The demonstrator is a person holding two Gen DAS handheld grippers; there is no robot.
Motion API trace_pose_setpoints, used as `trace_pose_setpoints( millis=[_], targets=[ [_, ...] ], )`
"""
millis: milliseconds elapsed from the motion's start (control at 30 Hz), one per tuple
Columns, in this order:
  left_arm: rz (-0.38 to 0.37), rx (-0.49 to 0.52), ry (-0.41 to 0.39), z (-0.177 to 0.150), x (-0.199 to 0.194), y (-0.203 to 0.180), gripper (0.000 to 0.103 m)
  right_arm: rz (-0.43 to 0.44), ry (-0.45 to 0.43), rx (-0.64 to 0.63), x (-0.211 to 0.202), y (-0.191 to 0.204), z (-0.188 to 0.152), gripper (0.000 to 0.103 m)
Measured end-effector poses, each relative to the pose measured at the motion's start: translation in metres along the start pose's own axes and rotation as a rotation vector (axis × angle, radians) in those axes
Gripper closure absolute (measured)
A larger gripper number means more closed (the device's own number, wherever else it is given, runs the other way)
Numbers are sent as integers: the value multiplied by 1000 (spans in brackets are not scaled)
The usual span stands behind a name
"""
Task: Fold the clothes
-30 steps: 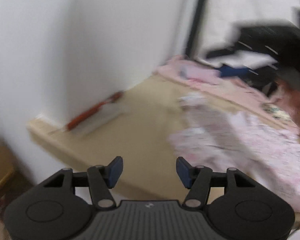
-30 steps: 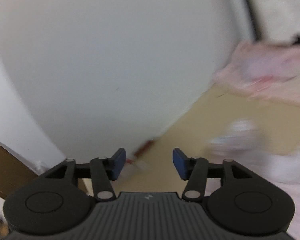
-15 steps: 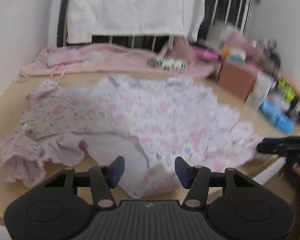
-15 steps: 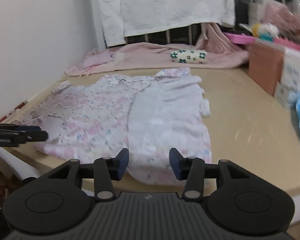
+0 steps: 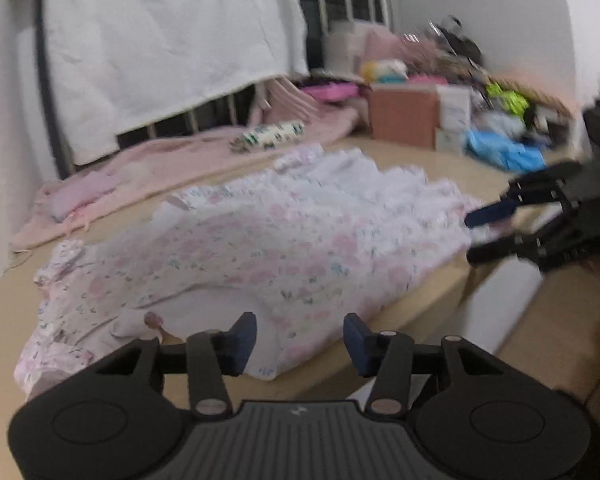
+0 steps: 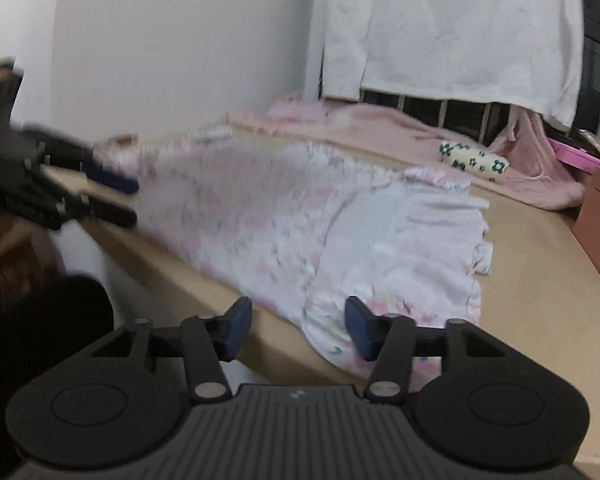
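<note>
At the near edge of the counter [image 5: 428, 304] the floral dress [image 5: 268, 248] lies spread out flat, its hem end toward you and its bodice and sleeves toward the wall; nothing is folded yet. Part of the skirt is turned back, showing the plain lining [image 6: 404, 240]. A pink garment [image 5: 148, 160] lies along the far edge, well apart from the dress, beneath a white cloth [image 5: 172, 48] hung on a rail. Boxes [image 5: 404, 114] and clutter stand at the right end.

Your left gripper [image 5: 300, 338] sits at the near hem, its jaws roughly half open and opening at this moment; cloth lies ahead of the fingers [image 5: 242, 336] but they press on nothing. Your right gripper [image 6: 298, 328] is also at the near edge, by the corner where the lining shows; its jaws stand about half open and grip nothing. Each gripper appears in the other's view, at opposite sides of the dress.

Judgement: the step in hand is the approach to the first grasp; the fold itself has not begun.

The next move calls for you to bring each pair of fingers down over the hem edge, one at either side, and pinch both layers. Take care at the right: the turned-back lining could be caught alone, leaving the printed layer behind. Then lift evenly so the cloth does not skew.
</note>
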State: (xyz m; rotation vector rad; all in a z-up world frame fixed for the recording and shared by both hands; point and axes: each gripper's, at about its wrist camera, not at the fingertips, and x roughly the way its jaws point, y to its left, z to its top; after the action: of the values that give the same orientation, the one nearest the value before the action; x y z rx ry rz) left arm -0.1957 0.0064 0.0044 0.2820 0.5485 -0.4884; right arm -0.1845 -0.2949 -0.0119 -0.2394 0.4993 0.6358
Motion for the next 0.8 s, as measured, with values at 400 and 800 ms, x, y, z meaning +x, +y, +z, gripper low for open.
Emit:
trace_pose_setpoints(
  millis=[400,800],
  targets=[
    [-174,115,48,5,17,19,100,50,-4,37,-7,-22,-1,100],
    [-100,230,4,103,74,91,101,36,-29,-201,50,-69,105,101]
  ],
)
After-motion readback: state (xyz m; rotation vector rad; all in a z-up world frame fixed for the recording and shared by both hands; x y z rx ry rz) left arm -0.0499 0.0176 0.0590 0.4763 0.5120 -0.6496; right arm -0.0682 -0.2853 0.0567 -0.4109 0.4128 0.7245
